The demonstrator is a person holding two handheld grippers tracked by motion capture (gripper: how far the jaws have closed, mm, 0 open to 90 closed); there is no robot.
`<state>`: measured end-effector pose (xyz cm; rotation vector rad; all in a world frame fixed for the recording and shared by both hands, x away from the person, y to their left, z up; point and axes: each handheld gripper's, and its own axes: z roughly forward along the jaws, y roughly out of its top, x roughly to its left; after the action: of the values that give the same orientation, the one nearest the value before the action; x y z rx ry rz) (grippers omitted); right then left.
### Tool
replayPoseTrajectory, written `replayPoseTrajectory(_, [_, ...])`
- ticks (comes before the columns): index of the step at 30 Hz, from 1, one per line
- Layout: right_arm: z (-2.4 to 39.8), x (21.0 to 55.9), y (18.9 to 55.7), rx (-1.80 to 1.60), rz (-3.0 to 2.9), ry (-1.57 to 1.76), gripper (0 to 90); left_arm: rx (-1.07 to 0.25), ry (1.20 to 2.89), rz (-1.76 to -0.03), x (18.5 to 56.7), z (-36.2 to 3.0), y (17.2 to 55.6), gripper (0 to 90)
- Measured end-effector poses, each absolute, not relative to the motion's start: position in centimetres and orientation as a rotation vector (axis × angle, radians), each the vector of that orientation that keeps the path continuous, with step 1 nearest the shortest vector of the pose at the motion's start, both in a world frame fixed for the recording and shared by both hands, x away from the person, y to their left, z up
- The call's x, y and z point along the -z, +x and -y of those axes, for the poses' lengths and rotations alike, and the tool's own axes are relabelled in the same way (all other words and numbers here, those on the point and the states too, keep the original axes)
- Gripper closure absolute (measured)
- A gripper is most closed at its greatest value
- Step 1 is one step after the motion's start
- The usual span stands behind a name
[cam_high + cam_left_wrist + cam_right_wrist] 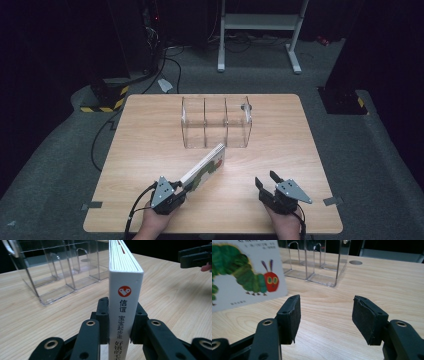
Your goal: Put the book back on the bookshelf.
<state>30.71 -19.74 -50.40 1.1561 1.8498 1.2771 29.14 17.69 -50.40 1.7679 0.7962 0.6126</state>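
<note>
Left tongs (119,322) clench the book (123,305) by its spine, upright, aimed toward the far rack (216,122) for slotting in; right tongs (325,315) released, empty.

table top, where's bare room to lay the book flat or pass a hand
Bare wood runs along the table left of the clear organizer, and again right of it toward the right edge. It is crowded at the near middle, where the book in the left hand-held gripper slants toward the organizer, with the right hand-held gripper alongside.
</note>
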Motion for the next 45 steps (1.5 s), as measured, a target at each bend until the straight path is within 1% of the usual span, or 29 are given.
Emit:
replayPoseTrajectory(7, [20.9, 50.3, 31.6, -1.196, -1.873, 1.19, 43.9, -0.634, 1.752, -0.832, 50.5, -18.8, 29.1, 73.9])
replayPoseTrajectory(14, [22.2, 50.7, 32.7, -1.092, -1.927, 1.211, 43.9, -0.656, 1.743, -0.864, 50.5, -19.9, 28.8, 73.9])
replayPoseTrajectory(22, [22.4, 51.0, 32.3, -1.081, -1.933, 1.208, 43.2, -0.68, 1.702, -0.936, 50.6, -21.2, 28.5, 73.9])
replayPoseTrajectory(29, [22.6, 51.0, 32.4, -1.086, -1.921, 1.209, 43.4, -0.717, 1.695, -0.958, 50.6, -21.0, 27.9, 73.8])
replayPoseTrajectory(37, [23.1, 51.1, 32.3, -1.074, -1.923, 1.217, 44.1, -0.722, 1.681, -0.978, 50.6, -20.8, 27.9, 72.7])
replayPoseTrajectory(41, [23.2, 51.1, 32.3, -1.069, -1.927, 1.218, 44.2, -0.73, 1.679, -0.982, 50.6, -20.6, 28.2, 71.0])
replayPoseTrajectory(45, [23.5, 51.0, 32.3, -1.074, -1.923, 1.224, 44.2, -0.73, 1.667, -1.003, 50.5, -20.3, 28.5, 67.3])
